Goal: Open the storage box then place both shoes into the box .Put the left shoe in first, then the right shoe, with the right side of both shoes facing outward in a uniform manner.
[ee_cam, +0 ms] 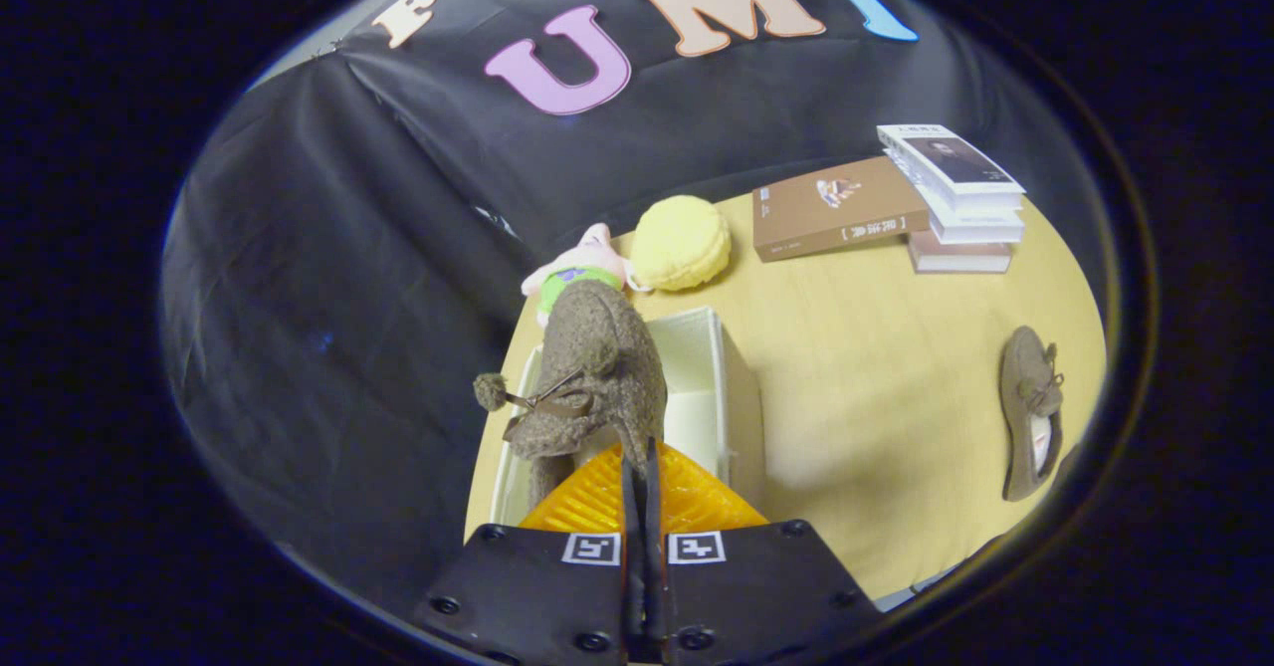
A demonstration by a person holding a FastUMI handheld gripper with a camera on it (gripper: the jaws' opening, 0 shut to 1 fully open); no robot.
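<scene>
The claw, fingers pressed together on the heel of a brown fuzzy shoe, holds it toe-forward above the open white storage box, while the second shoe lies well right of the box on the surface.

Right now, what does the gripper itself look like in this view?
The gripper has two ribbed, wedge-shaped fingers on two flat black carriage plates. Each plate carries a small square black-and-white marker near its inner edge, and round bolt heads sit at the plate corners. No cables visible.
</scene>
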